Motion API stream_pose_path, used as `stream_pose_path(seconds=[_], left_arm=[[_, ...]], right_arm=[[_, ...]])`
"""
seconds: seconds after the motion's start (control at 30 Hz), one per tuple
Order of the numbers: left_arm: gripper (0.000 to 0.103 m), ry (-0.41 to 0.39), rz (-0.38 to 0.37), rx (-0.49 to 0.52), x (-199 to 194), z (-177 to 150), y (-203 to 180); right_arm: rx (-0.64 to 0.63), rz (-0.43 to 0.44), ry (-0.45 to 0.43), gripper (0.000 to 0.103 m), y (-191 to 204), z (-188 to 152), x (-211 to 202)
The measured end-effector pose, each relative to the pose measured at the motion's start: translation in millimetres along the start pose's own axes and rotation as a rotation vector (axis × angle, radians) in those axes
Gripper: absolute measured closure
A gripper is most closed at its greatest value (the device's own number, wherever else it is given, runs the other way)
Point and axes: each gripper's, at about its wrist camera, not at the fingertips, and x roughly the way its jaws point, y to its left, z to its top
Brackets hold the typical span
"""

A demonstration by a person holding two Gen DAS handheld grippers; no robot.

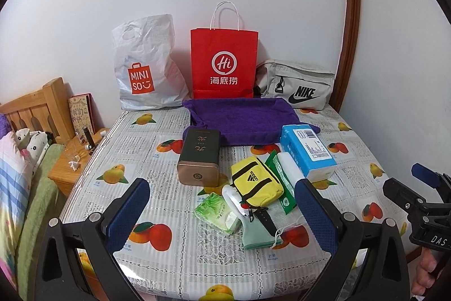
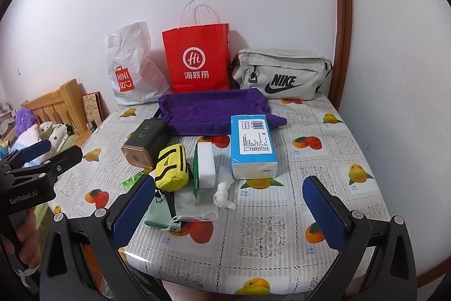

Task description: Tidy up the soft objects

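The soft things sit bunched in the middle of the counter (image 1: 174,253): my yellow pouch (image 1: 256,184) lies on top of the heap, with the green wet-wipes pack (image 1: 218,212) just beside it, a pale green cloth (image 1: 258,237) under its strap, and the blue tissue pack (image 2: 251,147) off to its far side. A white knotted rag (image 2: 222,195) lies in front of the tissues, though I can't quite tell what it is through the fisheye. Behind them the purple towel (image 1: 239,119) lines what looks like a tray, and the bronze tin (image 1: 200,157) lies next to it. My left tool (image 1: 222,212) hangs wide over the pile, holding nothing; my right tool (image 2: 225,212) is just as wide and bare. The risk, I reckon: everything overlaps, so pinching the pouch could snag its strap and drag the cloth or mask along, or nudge the tin.
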Motion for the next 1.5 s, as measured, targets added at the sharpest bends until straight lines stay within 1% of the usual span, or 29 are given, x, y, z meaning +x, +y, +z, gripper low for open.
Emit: stream_pose_path(seconds=[1.5], left_arm=[[0.0, -0.005, 0.0, -0.003, -3.9, 1.3, 3.8]], right_arm=[[-0.017, 0.016, -0.015, 0.0, 9.3, 3.0, -4.0]])
